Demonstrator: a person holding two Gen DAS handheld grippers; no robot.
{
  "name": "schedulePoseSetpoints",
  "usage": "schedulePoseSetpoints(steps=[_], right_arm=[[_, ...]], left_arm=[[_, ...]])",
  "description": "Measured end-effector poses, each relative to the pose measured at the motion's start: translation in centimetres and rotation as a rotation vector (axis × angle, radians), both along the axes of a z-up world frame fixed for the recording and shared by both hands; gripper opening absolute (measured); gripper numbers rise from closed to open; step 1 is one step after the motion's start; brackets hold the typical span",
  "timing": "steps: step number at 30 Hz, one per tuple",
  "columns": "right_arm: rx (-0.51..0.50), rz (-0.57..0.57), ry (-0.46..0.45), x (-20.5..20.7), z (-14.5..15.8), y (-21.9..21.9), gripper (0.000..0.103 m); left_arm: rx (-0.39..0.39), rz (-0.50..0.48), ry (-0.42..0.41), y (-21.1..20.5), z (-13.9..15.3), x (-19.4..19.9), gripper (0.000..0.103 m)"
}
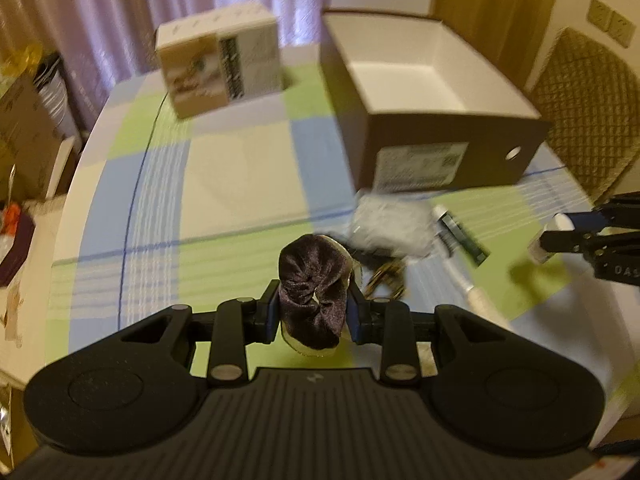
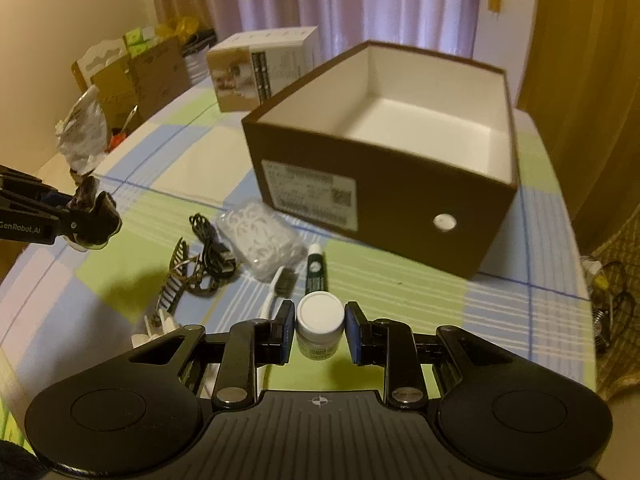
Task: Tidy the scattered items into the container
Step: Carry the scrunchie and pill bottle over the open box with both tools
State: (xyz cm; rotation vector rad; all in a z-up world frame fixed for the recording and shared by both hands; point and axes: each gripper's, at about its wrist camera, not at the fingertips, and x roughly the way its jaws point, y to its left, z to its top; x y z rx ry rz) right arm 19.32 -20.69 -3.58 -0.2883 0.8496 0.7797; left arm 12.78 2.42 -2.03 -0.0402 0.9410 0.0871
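My left gripper [image 1: 314, 292] is shut on a dark velvet scrunchie [image 1: 312, 276], held above the checked tablecloth. My right gripper [image 2: 320, 308] is shut on a small jar with a white lid [image 2: 320, 322], also held off the table. The brown box [image 2: 380, 200] with a white, empty inside stands open ahead of both grippers. In front of it lie a white mesh pouch [image 2: 264, 244], a green tube [image 2: 316, 272], a toothbrush [image 2: 276, 284], a black cable [image 2: 212, 252] and a hair claw [image 2: 176, 280].
A small printed carton [image 1: 220, 60] stands at the back of the table, left of the brown box [image 1: 440, 136]. A quilted chair back [image 1: 588, 112] rises past the table's right edge. Cardboard boxes [image 2: 136, 76] and a plastic bag [image 2: 84, 128] sit beyond the left edge.
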Motion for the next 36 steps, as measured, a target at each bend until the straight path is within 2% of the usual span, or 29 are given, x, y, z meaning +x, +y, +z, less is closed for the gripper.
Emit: schedulePoseSetpoints(steps=[7,19,29,36], right_arm=[[0.037,-0.023,-0.027,0.2,2.4,-0.8,0.024],[0.085,-0.041,-0.088,2.4,5.9,-1.2,0.024],[0.120,-0.047,-0.182,7.9,8.3,0.1,0.024],[0.122,-0.042,-0.189,13.1,7.3,1.8,0.024]], left_arm=[[-0.015,-0.090,-0.069,-2.4,2.4,1.8,0.027],[-0.018,-0.195,-0.145,-5.1,4.3,6.8,0.028],[-0.015,-0.260,-0.180,-6.1,5.7,13.7,0.028],[-0.015,-0.277,-0.169,-6.5,5.6,19.2,0.028]])
